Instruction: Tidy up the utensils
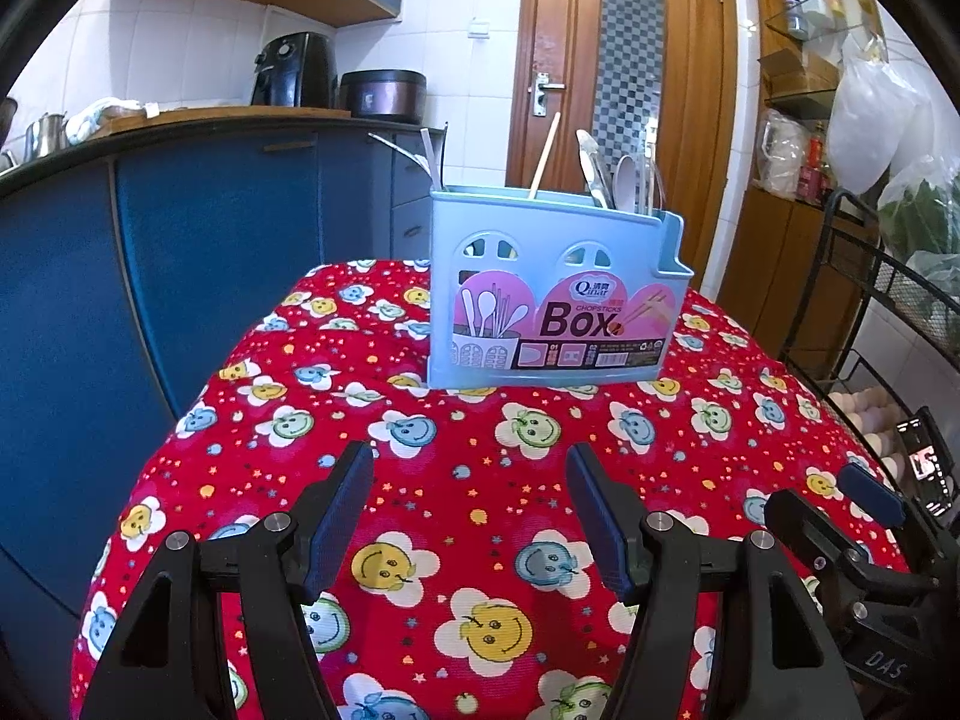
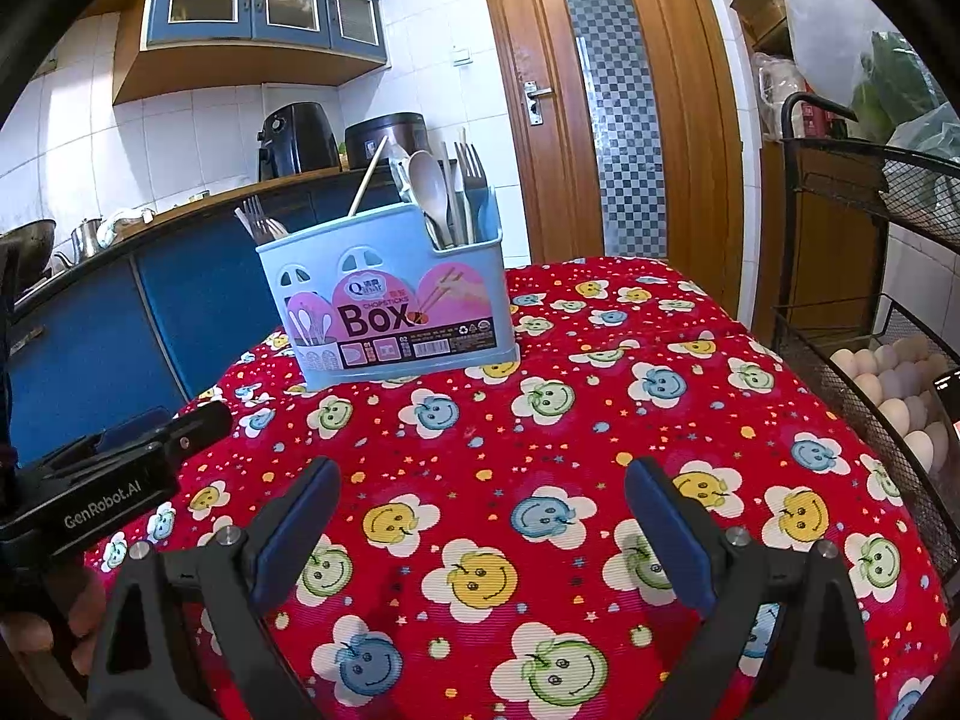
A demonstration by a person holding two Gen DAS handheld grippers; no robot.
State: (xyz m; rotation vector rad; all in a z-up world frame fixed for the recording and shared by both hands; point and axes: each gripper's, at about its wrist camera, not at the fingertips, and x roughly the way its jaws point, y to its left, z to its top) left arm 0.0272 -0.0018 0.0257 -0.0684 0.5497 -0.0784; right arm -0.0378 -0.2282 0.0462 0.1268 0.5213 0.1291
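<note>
Your utensils' lower ends hide inside the blue box (image 1: 555, 294) (upper centre of frame), well apart from both empty, spread grippers: left gripper (image 1: 470, 468), right gripper (image 2: 483, 483).

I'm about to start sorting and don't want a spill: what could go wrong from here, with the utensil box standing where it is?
The blue utensil box stands near the far left edge of the red tablecloth; a sideways pull could push it off. The wooden chopstick leans loosely and may catch a neighbour when lifted. The spoons and forks are crowded in the right compartment, so the open right gripper could grab two at once.
</note>
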